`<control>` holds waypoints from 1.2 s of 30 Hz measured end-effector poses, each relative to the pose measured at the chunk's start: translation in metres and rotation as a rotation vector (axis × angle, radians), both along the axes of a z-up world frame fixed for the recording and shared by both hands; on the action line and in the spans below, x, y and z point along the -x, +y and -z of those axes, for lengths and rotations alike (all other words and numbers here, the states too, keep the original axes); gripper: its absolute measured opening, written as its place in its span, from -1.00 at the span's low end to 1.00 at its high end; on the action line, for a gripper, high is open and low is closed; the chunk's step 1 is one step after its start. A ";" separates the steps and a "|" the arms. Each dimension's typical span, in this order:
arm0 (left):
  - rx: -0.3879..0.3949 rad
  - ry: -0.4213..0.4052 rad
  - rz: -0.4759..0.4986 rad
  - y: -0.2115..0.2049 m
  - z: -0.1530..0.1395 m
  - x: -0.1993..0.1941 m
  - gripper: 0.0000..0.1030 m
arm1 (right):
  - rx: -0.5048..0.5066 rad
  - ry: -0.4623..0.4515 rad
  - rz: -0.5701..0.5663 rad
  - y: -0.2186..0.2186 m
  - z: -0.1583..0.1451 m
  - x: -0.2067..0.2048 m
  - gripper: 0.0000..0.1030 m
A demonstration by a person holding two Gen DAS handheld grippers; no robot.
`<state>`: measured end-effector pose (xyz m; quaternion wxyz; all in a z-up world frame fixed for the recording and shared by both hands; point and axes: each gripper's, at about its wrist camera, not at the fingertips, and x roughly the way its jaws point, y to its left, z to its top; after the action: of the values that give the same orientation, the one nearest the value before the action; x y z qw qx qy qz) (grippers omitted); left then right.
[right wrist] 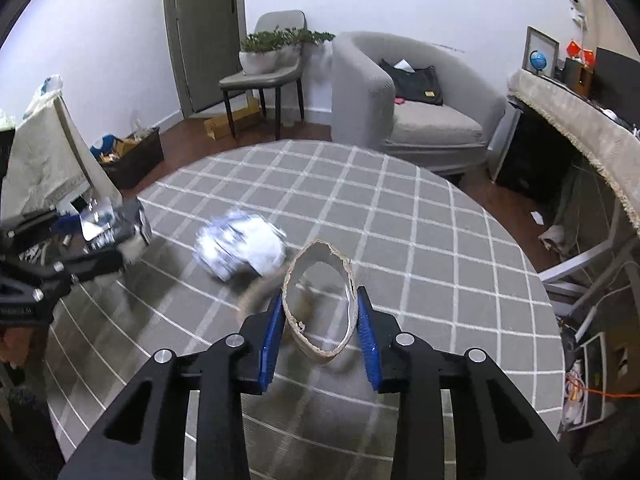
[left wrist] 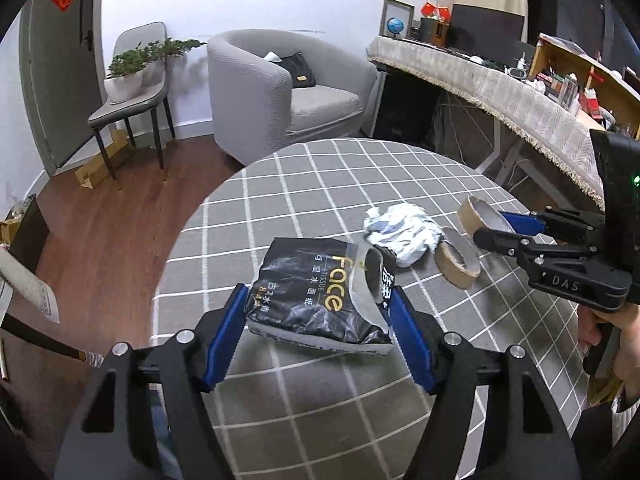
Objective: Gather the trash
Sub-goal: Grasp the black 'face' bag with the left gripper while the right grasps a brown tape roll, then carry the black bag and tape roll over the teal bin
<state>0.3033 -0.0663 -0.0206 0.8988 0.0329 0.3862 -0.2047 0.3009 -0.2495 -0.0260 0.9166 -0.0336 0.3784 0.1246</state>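
My left gripper (left wrist: 318,300) is shut on a black tissue wrapper (left wrist: 316,296) with gold lettering and holds it above the round checked table (left wrist: 320,168). My right gripper (right wrist: 318,304) is shut on a squashed cardboard tape ring (right wrist: 320,304), lifted off the table; the ring also shows in the left wrist view (left wrist: 482,212). A second cardboard ring (left wrist: 458,258) and a crumpled white and blue wrapper (left wrist: 402,232) lie on the table between the grippers. The crumpled wrapper also shows in the right wrist view (right wrist: 242,248), and the left gripper with the black wrapper (right wrist: 112,228) is at the left.
A grey armchair (left wrist: 280,88) with a black bag stands beyond the table. A chair with a plant (left wrist: 132,80) is by the door. A long cluttered counter (left wrist: 520,92) runs along the right. A dark box of rubbish (right wrist: 128,152) sits on the floor at the left.
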 end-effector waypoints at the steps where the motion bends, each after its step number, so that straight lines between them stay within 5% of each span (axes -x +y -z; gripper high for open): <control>1: 0.003 -0.001 -0.010 0.005 -0.001 0.001 0.41 | -0.003 -0.007 -0.010 0.006 -0.003 -0.001 -0.32; 24: 0.011 0.026 -0.203 0.134 0.010 0.019 0.41 | -0.067 -0.039 -0.216 0.156 -0.019 -0.012 -0.32; 36: -0.019 0.129 -0.286 0.195 0.052 0.026 0.41 | -0.096 -0.018 -0.335 0.234 -0.007 -0.012 -0.32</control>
<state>0.2770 0.1289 -0.0730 0.8917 -0.0270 0.4460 -0.0726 0.3127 -0.0158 -0.0188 0.8869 -0.0537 0.3530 0.2932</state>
